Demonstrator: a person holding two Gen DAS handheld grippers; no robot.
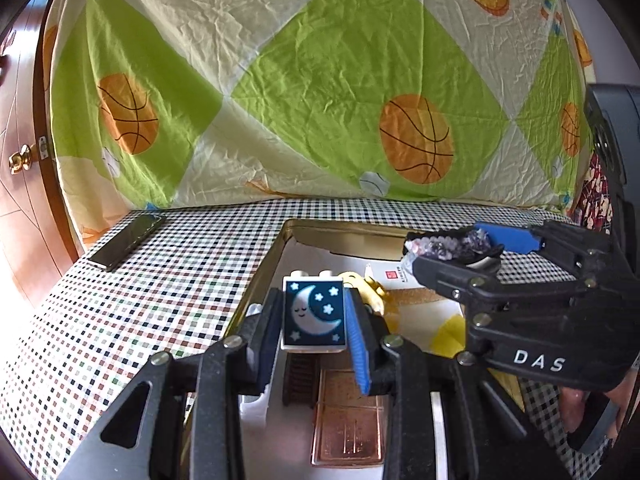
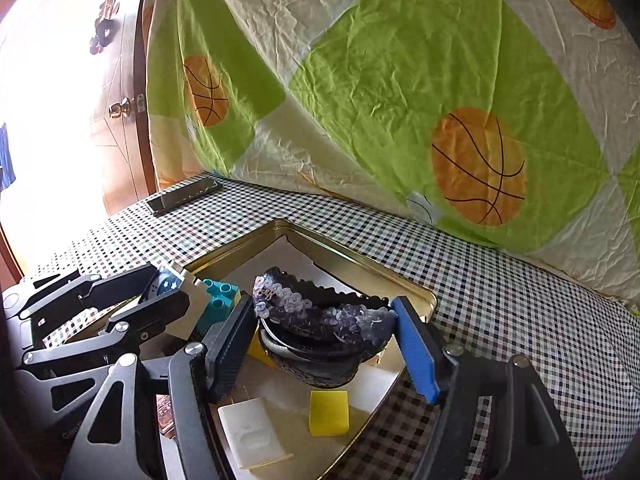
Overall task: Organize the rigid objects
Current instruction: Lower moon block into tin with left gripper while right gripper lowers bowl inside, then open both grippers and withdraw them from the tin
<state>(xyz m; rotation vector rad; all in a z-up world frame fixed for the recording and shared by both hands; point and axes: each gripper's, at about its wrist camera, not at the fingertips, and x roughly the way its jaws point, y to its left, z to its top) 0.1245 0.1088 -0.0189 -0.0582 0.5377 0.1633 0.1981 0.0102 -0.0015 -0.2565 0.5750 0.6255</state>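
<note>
- I count one gold tin tray (image 2: 416, 288).
- One moon-print block (image 1: 314, 314).
- One teal brick (image 2: 220, 294).
- One sequined hair clip (image 2: 320, 312).
- One yellow block (image 2: 329, 413).
- One white eraser-like piece (image 2: 250, 432).
- One copper plate (image 1: 348, 420).
- One phone (image 1: 128, 240).
- Two grippers, left (image 1: 314, 344) and right (image 2: 324, 344).

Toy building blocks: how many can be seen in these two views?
2. The moon block is gripped in the left tool above the gold tin. The teal block lies inside the tin beside it. Others may be hidden under the tools.
</note>
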